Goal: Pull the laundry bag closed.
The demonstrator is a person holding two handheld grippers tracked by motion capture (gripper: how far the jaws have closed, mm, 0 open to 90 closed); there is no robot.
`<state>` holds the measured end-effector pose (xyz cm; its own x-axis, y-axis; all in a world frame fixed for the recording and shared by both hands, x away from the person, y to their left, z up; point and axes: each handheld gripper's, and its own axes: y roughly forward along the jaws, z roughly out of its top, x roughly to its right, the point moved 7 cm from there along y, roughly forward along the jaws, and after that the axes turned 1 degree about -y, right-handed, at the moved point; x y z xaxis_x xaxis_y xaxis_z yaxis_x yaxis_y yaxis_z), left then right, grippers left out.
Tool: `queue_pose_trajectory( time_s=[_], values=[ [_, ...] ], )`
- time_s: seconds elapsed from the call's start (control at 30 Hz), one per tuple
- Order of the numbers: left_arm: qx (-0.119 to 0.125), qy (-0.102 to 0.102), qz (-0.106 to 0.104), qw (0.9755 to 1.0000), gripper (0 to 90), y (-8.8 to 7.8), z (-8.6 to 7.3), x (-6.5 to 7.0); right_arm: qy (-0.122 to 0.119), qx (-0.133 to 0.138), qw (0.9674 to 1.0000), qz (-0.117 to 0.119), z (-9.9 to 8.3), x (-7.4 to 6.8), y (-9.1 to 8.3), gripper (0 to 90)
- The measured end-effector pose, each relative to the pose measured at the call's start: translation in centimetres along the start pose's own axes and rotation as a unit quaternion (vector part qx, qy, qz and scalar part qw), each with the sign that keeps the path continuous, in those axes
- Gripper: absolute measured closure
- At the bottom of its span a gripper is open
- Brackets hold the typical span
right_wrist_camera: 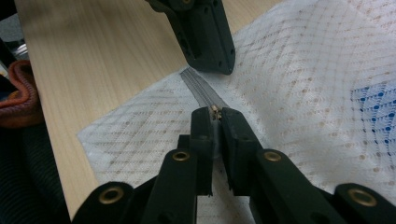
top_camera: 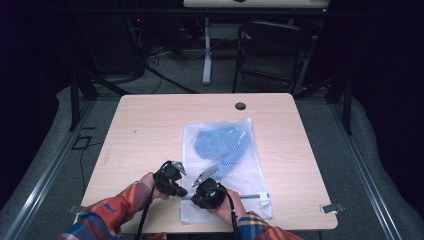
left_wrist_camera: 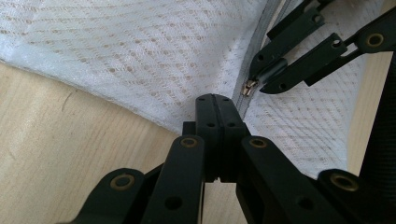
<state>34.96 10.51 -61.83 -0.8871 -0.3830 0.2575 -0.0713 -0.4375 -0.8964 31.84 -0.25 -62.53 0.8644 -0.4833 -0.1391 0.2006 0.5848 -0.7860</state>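
Note:
A white mesh bag (top_camera: pixel 250 175) lies flat on the wooden table (top_camera: pixel 150 125) with a blue garment (top_camera: pixel 222 145) inside it. Its grey zipper (right_wrist_camera: pixel 198 86) runs along the bag's near edge. My left gripper (top_camera: pixel 181 192) is shut, pinching the bag's edge at the end of the zipper (left_wrist_camera: pixel 262 35); its tips (left_wrist_camera: pixel 215 99) sit on the mesh. Just to its right, my right gripper (top_camera: pixel 196 196) is shut on the small metal zipper pull (right_wrist_camera: pixel 215 111), which sits between its fingertips. The pull (left_wrist_camera: pixel 251 87) and right gripper (left_wrist_camera: pixel 261 84) also appear in the left gripper view.
A round cable hole (top_camera: pixel 240 106) sits near the table's far edge. Metal clips (top_camera: pixel 332 207) stick out at the front corners. A dark chair (top_camera: pixel 272 50) and a desk leg (top_camera: pixel 207 50) stand beyond the table. Plaid sleeves (top_camera: pixel 107 215) come in from the bottom.

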Motion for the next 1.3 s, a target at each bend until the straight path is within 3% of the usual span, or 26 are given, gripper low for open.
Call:
queue_pose_trajectory(
  time_s=[0.2, 0.9, 1.07, 1.17, 1.3],
  values=[
    [-0.002, 0.0, 0.0, 1.0, 90.0, 0.0, 0.0, 0.0, -0.008, -0.014, 0.9999, -0.004, 0.0, -0.1, -0.2, 86.8],
    [-0.003, 0.005, 0.001, 1.0, 90.0, 0.0, 0.0, 0.0, 0.004, -0.033, 0.9994, -0.009, -0.7, 0.9, -1.1, 86.9],
    [-0.011, 0.023, 0.024, 0.9994, 90.0, 0.0, 0.3, 0.5, 0.002, -0.024, 0.9997, -0.011, -0.7, 1.0, -1.0, 87.0],
    [0.001, 0.021, 0.012, 0.9997, 88.3, 0.2, 0.7, 1.1, 0.003, -0.023, 0.9997, -0.009, -0.7, 0.9, -0.9, 86.9],
    [-0.002, 0.024, 0.006, 0.9997, 87.3, 0.6, 0.9, 1.3, 0.003, -0.021, 0.9997, -0.009, -0.7, 0.9, -0.9, 87.0]
  ],
)
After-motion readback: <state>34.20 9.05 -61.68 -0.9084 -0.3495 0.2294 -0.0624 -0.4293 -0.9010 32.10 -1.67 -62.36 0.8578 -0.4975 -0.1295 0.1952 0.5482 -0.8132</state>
